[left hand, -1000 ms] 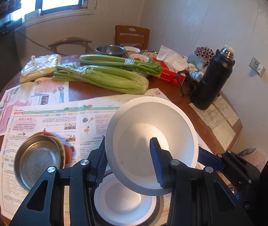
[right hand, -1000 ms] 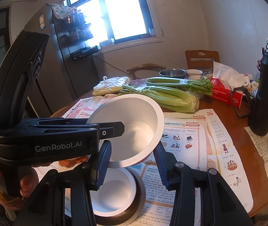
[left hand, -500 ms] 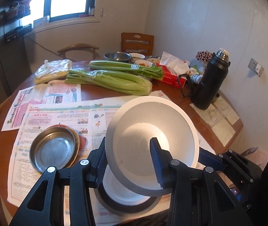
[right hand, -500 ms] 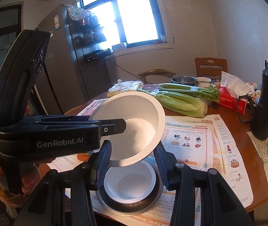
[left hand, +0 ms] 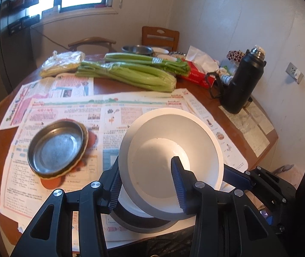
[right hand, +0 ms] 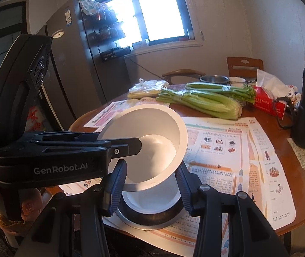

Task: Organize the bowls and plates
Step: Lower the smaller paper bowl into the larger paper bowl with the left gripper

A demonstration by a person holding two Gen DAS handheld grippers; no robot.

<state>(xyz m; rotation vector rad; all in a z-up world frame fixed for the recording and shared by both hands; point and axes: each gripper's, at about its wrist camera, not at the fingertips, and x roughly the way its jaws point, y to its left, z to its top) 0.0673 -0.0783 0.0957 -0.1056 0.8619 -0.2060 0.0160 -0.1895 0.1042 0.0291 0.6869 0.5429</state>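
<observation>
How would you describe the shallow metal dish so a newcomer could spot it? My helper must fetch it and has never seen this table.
Start at the round wooden table, spread with newspapers. On the large sheet at the near left sits the shallow metal dish, resting on an orange plate. Unlike the white bowl beside it, it is dull grey, flat-bottomed and held by no gripper.

Left tongs (left hand: pixel 147 184) grip tilted white bowl (left hand: pixel 174 150) above second bowl (left hand: pixel 129 203).
</observation>
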